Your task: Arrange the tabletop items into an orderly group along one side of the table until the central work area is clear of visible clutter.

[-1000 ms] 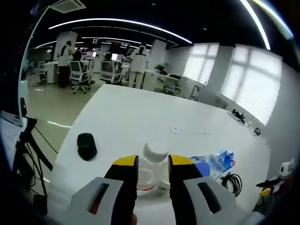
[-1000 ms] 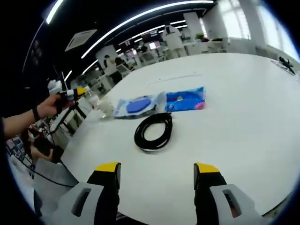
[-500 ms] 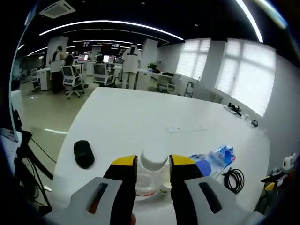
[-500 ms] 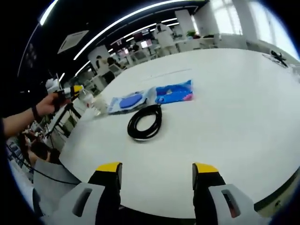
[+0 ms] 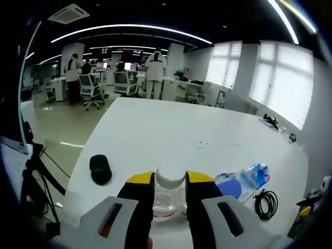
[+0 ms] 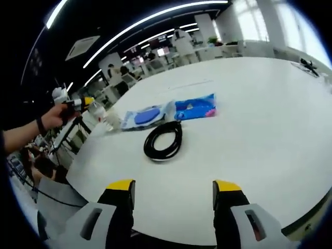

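Left gripper view, nearest first: the left gripper has its yellow-tipped jaws closed against the two sides of a clear plastic bottle. The bottle stands upright at the near edge of the white table. It has a white cap on top, a see-through body and a thin red band low on the wall. Just right of it lies a flat clear packet with a blue disc inside, and touching that, a blue printed packet. A coiled black cable lies right of the packets, near the table edge. To the left of the bottle, well apart, a small black rounded object sits by the table's left edge. Farther off, the tabletop is bare white except for a small pale item too small to identify. Beyond it are office desks, chairs and standing people.

Right gripper view: the right gripper holds its jaws wide apart above the near table edge, with nothing between them. The cable coil lies ahead in mid-table, the two packets just beyond it, side by side. At far left a person's hand holds the left gripper against the bottle at the table's edge.
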`<state>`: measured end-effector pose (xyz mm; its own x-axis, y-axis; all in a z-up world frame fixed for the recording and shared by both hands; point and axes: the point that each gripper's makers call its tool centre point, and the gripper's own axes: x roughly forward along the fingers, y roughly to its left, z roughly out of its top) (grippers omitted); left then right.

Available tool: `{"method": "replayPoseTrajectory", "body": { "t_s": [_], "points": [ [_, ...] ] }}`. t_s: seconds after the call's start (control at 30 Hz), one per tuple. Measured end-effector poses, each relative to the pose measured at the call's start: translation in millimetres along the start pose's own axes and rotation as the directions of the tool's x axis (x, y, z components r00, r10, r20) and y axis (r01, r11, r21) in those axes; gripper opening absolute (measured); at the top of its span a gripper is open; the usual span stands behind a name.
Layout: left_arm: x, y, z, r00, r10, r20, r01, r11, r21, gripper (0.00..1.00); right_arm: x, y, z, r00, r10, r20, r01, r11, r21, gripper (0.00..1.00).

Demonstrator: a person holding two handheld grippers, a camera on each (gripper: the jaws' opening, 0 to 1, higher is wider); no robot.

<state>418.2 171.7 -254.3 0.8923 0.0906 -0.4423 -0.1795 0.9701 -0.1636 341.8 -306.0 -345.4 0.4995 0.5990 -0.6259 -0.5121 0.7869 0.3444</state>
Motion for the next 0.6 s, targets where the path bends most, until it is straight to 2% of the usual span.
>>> {"method": "replayPoseTrajectory", "body": {
  "t_s": [0.07, 0.23, 0.43, 0.6],
  "points": [
    [-2, 2.1, 3.2, 1.000, 0.013, 0.001, -0.013, 1.000, 0.027, 0.20, 0, 0, -0.1, 1.000, 0.001, 0.000, -0.001, 1.000, 0.000, 0.61],
    [-5, 12.1, 2.8, 1.000, 0.016, -0.010, -0.016, 1.000, 0.009, 0.19, -1, -3, -1.9, 1.000, -0.003, -0.002, 0.003, 1.000, 0.002, 0.61],
    [-2, -1.6, 1.7, 1.000, -0.005, -0.013, 0.006, 0.999, 0.047, 0.19, 1, -2, -3.5, 1.000, 0.004, -0.009, -0.004, 1.000, 0.001, 0.61],
    [-2, -2.9, 2.9, 1.000, -0.003, -0.008, 0.004, 0.999, 0.050, 0.20, 4, 0, -4.9, 1.000, 0.010, -0.012, -0.010, 1.000, 0.002, 0.61]
  ]
}}
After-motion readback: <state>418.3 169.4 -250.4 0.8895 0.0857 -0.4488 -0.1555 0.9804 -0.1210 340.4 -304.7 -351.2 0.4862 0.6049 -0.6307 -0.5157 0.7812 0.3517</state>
